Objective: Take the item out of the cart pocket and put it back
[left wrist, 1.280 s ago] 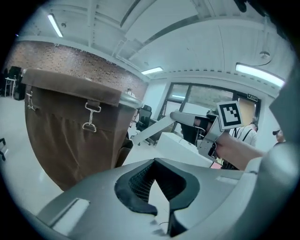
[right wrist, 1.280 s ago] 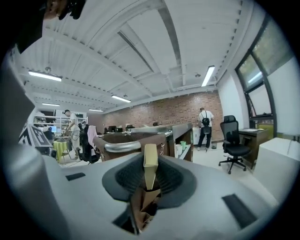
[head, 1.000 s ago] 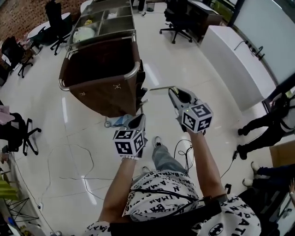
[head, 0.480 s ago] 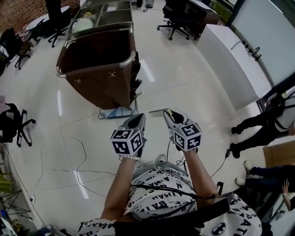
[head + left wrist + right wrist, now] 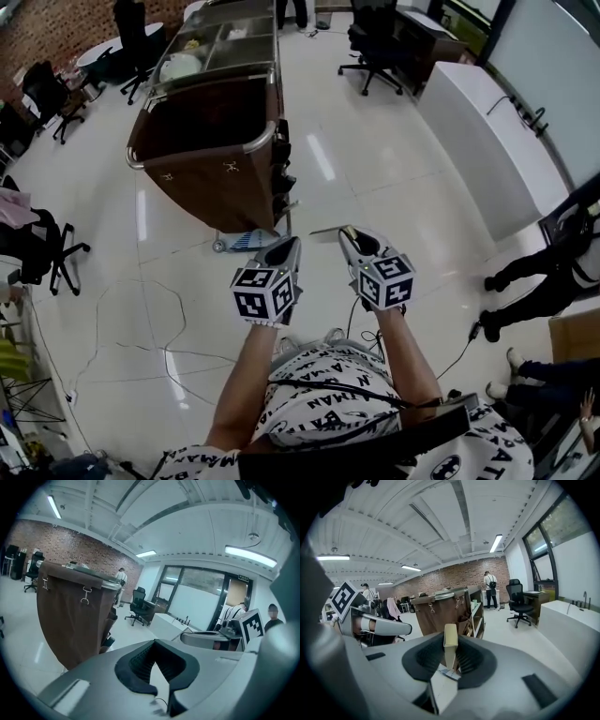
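1. Right claw [image 5: 351,236] is clamped on the flat tan item [image 5: 450,641]. It has dropped and drawn back from the cart's [image 5: 220,183] side pockets [image 5: 281,178].
2. Judgement: the item is out, so the take-out half is done and the return to a pocket is pending.
3. Left claw [image 5: 284,251]: jaws together, empty, near the cart.
4. Cart bag: interior dark, contents unreadable. The trays [image 5: 220,47] at the cart's far end hold pale things, and the pockets hold dark things.
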Tool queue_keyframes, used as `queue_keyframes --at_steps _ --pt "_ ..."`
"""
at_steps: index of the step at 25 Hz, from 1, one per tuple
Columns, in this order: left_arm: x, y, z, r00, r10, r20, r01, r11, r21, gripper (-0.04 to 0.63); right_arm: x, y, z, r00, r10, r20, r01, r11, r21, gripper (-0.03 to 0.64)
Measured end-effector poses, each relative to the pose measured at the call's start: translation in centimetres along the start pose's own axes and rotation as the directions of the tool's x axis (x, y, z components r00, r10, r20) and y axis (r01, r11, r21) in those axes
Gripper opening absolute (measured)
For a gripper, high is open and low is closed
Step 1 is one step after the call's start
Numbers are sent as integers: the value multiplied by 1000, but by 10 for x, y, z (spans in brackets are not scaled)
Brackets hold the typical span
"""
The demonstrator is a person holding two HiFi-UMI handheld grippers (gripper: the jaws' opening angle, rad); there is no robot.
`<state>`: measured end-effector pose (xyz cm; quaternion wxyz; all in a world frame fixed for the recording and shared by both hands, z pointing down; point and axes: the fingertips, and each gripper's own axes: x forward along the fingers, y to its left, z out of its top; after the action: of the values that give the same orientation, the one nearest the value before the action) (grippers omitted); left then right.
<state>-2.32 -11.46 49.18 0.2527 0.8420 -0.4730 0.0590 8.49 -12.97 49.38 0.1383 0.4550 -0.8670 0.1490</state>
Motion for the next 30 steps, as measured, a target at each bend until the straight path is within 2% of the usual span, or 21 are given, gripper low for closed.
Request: queue_keyframes --at_steps 13,30 --pt "-10 -7 2 999 40 24 -41 999 25 0 -12 1 16 999 18 48 -18 1000 -3 84" --pt "-35 1 -44 998 6 -61 -8 1000 -19 0 -25 30 -38 999 -31 -44 33 998 51 84"
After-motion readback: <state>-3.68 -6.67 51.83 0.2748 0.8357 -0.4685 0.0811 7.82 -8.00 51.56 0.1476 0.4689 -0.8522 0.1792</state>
